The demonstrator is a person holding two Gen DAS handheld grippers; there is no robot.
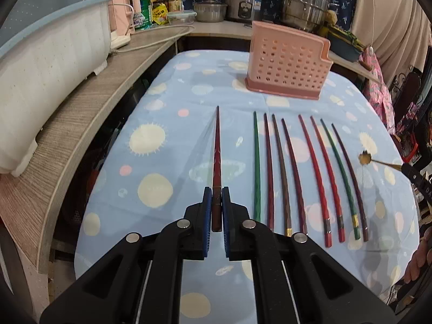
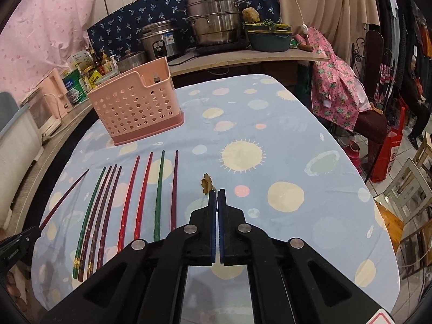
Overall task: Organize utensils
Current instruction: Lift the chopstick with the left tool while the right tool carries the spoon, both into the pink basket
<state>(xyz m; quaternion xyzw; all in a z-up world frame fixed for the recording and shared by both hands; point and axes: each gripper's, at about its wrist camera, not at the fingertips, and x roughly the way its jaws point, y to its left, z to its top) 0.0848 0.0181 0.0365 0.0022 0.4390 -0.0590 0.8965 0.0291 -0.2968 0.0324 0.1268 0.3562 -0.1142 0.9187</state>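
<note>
Downward-tilted, left hand-held gripper (image 1: 217, 197) clamping chopstick (image 1: 216, 156)

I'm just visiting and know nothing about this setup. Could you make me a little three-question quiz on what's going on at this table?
1. True or false: the left gripper is clamped on a dark red chopstick.
2. How many chopsticks lie on the cloth?
3. What does the right gripper hold: A) green chopstick B) small gold flower-headed utensil C) nothing?

Key: 1 true; 2 eight; 3 B. The pink holder looks empty.
</note>
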